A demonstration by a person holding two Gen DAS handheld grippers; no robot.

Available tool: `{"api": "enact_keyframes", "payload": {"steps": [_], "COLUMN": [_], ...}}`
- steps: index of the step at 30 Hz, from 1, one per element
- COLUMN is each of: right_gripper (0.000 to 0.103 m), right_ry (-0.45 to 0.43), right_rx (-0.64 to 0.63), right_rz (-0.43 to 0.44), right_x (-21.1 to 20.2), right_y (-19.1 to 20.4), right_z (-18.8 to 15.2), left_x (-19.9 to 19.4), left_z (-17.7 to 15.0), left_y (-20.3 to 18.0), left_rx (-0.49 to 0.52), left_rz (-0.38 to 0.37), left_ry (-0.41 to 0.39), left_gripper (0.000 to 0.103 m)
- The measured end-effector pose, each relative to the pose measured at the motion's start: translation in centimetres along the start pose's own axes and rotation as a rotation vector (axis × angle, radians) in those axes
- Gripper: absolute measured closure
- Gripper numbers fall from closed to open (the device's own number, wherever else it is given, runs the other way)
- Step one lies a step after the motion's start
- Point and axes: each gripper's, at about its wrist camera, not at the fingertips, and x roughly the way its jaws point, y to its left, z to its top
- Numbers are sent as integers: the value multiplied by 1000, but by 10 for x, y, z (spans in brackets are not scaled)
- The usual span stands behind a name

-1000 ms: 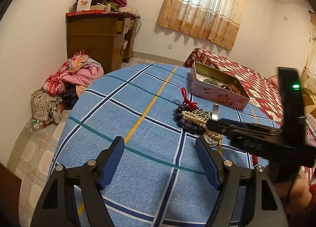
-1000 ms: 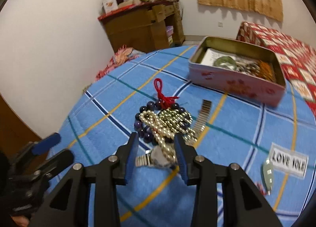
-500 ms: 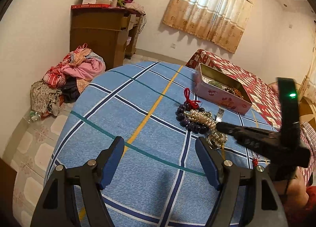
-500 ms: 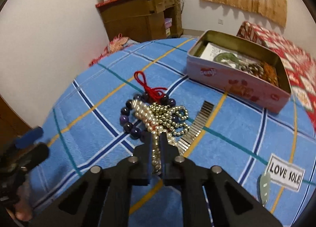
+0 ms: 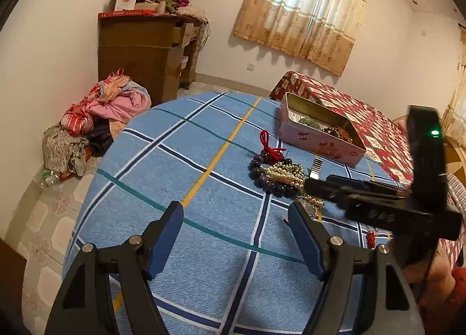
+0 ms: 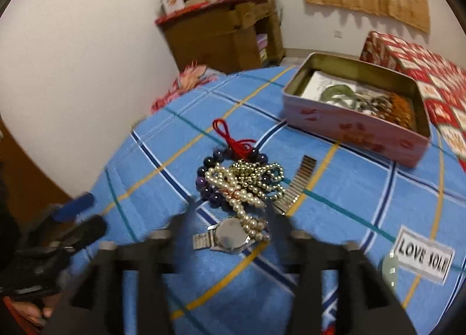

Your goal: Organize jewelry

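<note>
Jaws of the left gripper point(image 5: 234, 219) are spread wide over bare blue checked cloth point(image 5: 174, 160), holding nothing. Further right, the blurred right gripper point(image 6: 230, 212) is also seen released, straddling the tail of the cream pearl bead strand point(image 6: 233, 189) where it crosses the round silver wristwatch point(image 6: 230, 236). That strand's long axis runs straight ahead from these jaws, toward the pink rectangular tin box point(image 6: 349, 128) beyond.

I see soft daylight through the curtained window point(image 5: 303, 11) at upper right, leaving the room evenly lit. My left view is sharp; my right view smears, the fingers point(image 6: 186, 218) at bottom blurred. Fisheye bending darkens every corner.
</note>
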Motion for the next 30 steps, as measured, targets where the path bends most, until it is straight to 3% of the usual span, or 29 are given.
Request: {"api": "enact_keyframes", "payload": {"steps": [2, 4, 11, 12, 13, 15, 24, 30], "right_gripper": [40, 65, 66, 70, 84, 94, 94, 94], "right_ry": [15, 57, 106, 114, 112, 92, -54, 8], "right_rx": [-43, -85, -170, -180, -176, -139, 151, 259], "right_rz": [-9, -49, -98, -115, -129, -107, 28, 119], "right_x": [8, 21, 31, 29, 24, 13, -50, -55], "right_y": [5, 9, 9, 9, 6, 1, -34, -42], "right_z": [2, 3, 6, 5, 3, 1, -11, -35], "left_x": [-1, 0, 1, 1, 0, 0, 5, 10], "left_z": [1, 2, 2, 2, 2, 1, 2, 2], "left_y": [2, 5, 5, 5, 5, 6, 3, 0], "left_rx": [-4, -17, -28, -28, -27, -29, -30, -28], "left_rz": [7, 9, 0, -1, -2, -1, -17, -21], "left_ry": [-3, -2, 1, -1, -2, -2, 19, 31], "left_gripper": [29, 29, 29, 29, 29, 29, 29, 29]}}
